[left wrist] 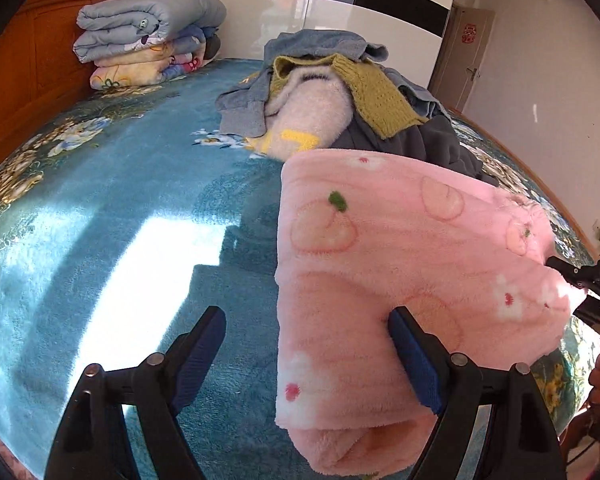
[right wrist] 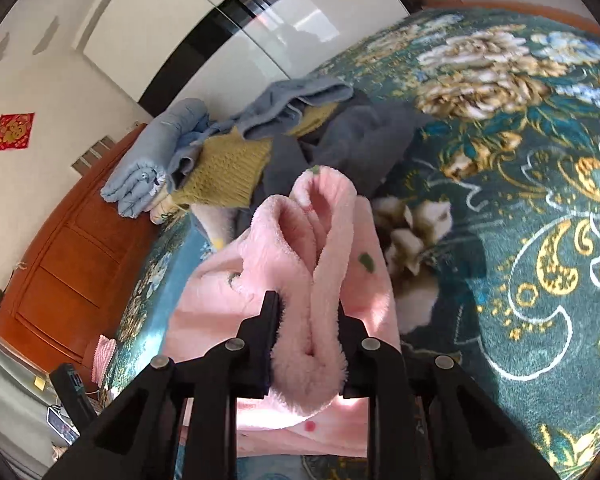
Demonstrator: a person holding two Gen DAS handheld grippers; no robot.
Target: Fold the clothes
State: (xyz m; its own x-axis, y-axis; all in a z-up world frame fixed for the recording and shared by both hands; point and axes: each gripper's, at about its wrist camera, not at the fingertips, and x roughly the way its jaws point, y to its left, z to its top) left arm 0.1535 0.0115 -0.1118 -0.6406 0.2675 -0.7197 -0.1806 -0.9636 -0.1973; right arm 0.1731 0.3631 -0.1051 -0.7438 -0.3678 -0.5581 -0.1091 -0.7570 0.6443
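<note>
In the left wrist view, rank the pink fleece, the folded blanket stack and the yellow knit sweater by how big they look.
1. pink fleece, by far the largest, though it lies closest to the camera.
2. folded blanket stack.
3. yellow knit sweater, partly buried in the pile, so its rank against the stack is unsure.

The fleece garment (left wrist: 412,264) is pale pink, printed with darker pink peach outlines, small green leaves and white flowers with red centres. Beneath it the bedspread (left wrist: 112,216) is teal-blue plush — gold, cream and pale-blue blossoms along its edges, gold scrollwork in the right wrist view.

In the pile at twelve o'clock: a mustard-olive knit (left wrist: 376,96), a dusty-blue towelling piece (left wrist: 324,42), a dark grey garment (left wrist: 432,140) and a white fuzzy one with yellow marks (left wrist: 312,116).

At ten o'clock, the stacked quilts (left wrist: 148,36) — light blue on top, floral cream and pink below. The headboard (left wrist: 32,56) is orange-brown.
</note>
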